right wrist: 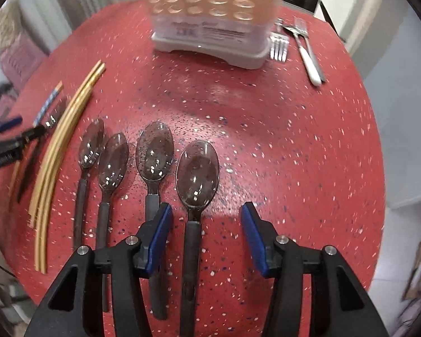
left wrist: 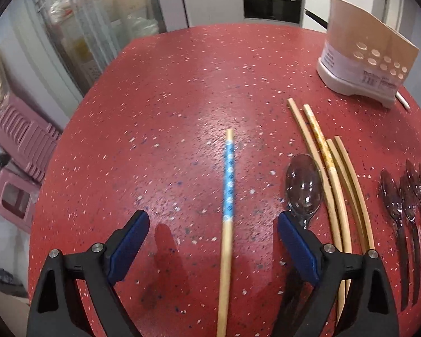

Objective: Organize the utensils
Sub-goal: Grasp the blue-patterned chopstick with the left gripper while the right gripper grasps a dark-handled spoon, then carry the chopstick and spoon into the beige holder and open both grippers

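The left claw is spread wide, straddling a blue-patterned chopstick that lies loose on the red speckled table; the step in hand looks like gathering this stray to the four plain chopsticks at right of frame. Next it would need to lower, pinch the stick and carry it right, clear of the single clear spoon lying between. The right claw is likewise spread, over the handle of the rightmost spoon in a row of four dark plastic spoons. A tan utensil holder stands at top centre, forks beside it. The room is a kitchen: an oven at top, pink stools at left.
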Available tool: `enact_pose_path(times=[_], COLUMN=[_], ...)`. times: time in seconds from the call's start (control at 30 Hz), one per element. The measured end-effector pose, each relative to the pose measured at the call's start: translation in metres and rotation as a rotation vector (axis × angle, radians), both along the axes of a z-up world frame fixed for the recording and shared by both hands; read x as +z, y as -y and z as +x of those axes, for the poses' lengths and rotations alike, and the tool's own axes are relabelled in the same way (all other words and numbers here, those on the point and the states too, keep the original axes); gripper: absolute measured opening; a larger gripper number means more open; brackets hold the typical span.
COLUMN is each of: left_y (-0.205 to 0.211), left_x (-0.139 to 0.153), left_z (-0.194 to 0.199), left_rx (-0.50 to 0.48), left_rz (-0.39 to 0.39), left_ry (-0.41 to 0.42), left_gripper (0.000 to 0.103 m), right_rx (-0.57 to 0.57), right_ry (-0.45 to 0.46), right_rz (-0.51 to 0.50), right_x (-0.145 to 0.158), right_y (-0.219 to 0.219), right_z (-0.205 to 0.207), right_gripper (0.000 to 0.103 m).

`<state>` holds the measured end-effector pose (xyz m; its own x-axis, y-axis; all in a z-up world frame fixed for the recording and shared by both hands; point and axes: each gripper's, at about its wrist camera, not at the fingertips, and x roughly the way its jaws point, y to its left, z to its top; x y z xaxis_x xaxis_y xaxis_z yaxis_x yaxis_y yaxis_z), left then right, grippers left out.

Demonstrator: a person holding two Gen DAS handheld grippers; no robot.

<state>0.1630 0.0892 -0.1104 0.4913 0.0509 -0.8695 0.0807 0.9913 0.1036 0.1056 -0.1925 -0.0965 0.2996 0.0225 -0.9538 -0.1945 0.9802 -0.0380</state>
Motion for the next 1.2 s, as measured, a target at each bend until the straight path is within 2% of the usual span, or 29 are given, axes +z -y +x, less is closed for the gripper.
enact_pose_path(times=[0.1,0.17,0.27,0.3,0.33,0.4,0.43,0.47,0.5,0.7,0.83,1.03,1.2], left_y=[0.003,0.002,-0.002,-0.003,-0.002,0.002,0.005,0.008,0.009,0.005,-0.004,-0.004,0.006], left_x=[0.000,0.000,0.001,0.001,0.001,0.004,0.006,0.008,0.008,0.010,0.022,0.064,0.105], left_z=[0.007,0.012,0.015,0.015,0.016,0.018,0.018,0.018,0.018,0.008,-0.012,-0.026,-0.020], left_rx=[-0.026,-0.041,-0.066,-0.073,-0.083,-0.118,-0.131,-0.144,-0.145,-0.081,-0.028,-0.011,-0.029], left_rz=[-0.009,-0.045,-0.107,-0.102,-0.105,-0.110,-0.105,-0.112,-0.122,-0.157,-0.222,-0.279,-0.321], left_ry=[-0.022,-0.052,-0.097,-0.104,-0.108,-0.119,-0.116,-0.118,-0.124,-0.079,-0.010,0.123,0.229], left_gripper=[0.103,0.103,0.094,0.094,0.089,0.077,0.059,0.036,0.032,0.032,0.032,0.032,0.032], right_rx=[0.014,0.023,0.046,0.052,0.059,0.066,0.068,0.067,0.065,0.048,0.040,0.024,0.010], right_ry=[-0.031,-0.052,-0.072,-0.077,-0.079,-0.077,-0.075,-0.070,-0.066,-0.023,0.034,0.116,0.207], right_rz=[0.002,0.004,-0.001,-0.002,0.001,-0.001,0.005,0.012,0.019,0.116,0.200,0.311,0.364], right_x=[0.000,-0.002,-0.001,-0.001,-0.001,-0.001,-0.001,-0.001,0.000,0.010,0.026,0.055,0.088], right_y=[-0.005,-0.011,-0.015,-0.016,-0.016,-0.019,-0.020,-0.020,-0.017,0.008,0.024,0.038,0.033], right_z=[0.006,0.011,0.015,0.016,0.017,0.018,0.020,0.022,0.021,0.012,0.007,0.007,0.011], right_gripper=[0.043,0.036,0.025,0.021,0.016,0.013,0.013,0.013,0.013,0.013,0.013,0.013,0.013])
